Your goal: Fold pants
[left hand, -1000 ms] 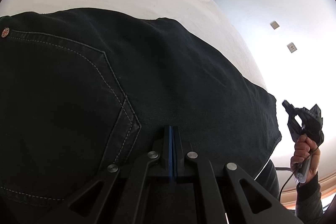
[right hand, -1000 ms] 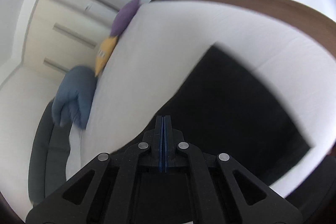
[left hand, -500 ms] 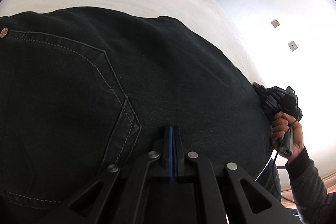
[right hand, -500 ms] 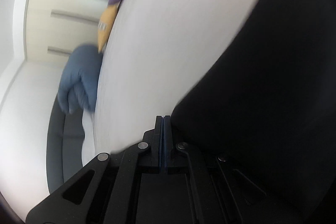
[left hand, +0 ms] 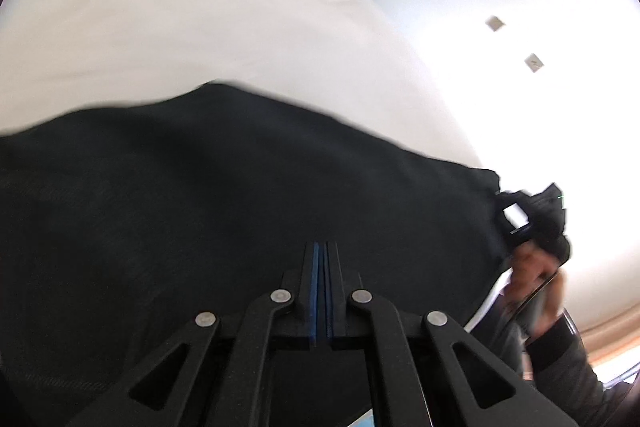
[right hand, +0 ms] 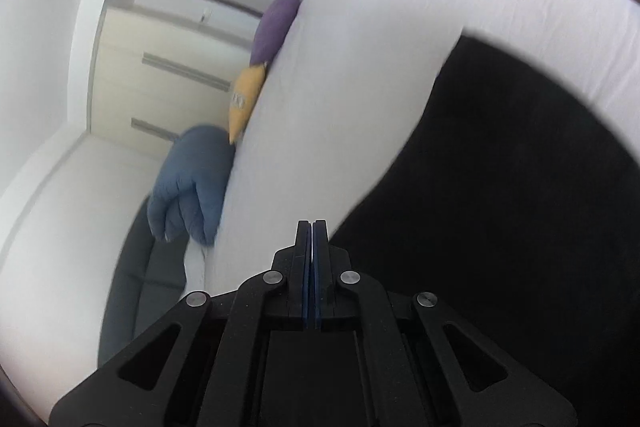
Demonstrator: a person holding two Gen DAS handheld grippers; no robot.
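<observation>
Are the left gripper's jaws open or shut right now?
Shut: the left gripper's blue pads meet with no gap, over the black denim pants.

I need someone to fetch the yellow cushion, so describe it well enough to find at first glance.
Start at the white bed with the black pants spread on it and look to its far edge, where three cushions sit in a row. The yellow cushion is the middle one, between the purple cushion and the blue cushion. Only it has a small printed patch.
</observation>
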